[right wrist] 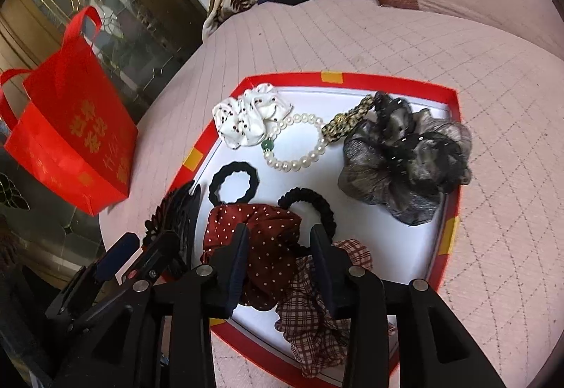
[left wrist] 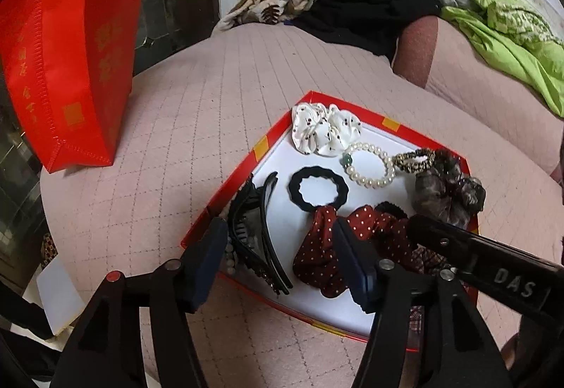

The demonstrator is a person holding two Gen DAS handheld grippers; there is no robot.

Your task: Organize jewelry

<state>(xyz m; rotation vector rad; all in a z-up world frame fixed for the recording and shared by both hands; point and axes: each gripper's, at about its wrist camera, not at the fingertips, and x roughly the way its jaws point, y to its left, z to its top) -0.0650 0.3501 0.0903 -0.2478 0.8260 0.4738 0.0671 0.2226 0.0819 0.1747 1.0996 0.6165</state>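
My left gripper [left wrist: 282,259] stands spread over the red-rimmed tray [left wrist: 271,132], pinching nothing, the black hair claws [left wrist: 252,236] lying between its fingers. My right gripper [right wrist: 278,261] is spread too, above the red polka-dot scrunchie [right wrist: 253,229], and holds nothing. The pearl bracelet [right wrist: 299,145] lies at twelve o'clock from it, touching the white scrunchie [right wrist: 243,122] at eleven. My worry: closing here could snag the plaid scrunchie [right wrist: 310,324] or the black hair tie [right wrist: 310,204] along with it (they overlap), dragging the pile. The tray sits on a soft pink quilted cushion [right wrist: 352,42], which may let it tip; a red bag [right wrist: 70,141] stands at nine o'clock.
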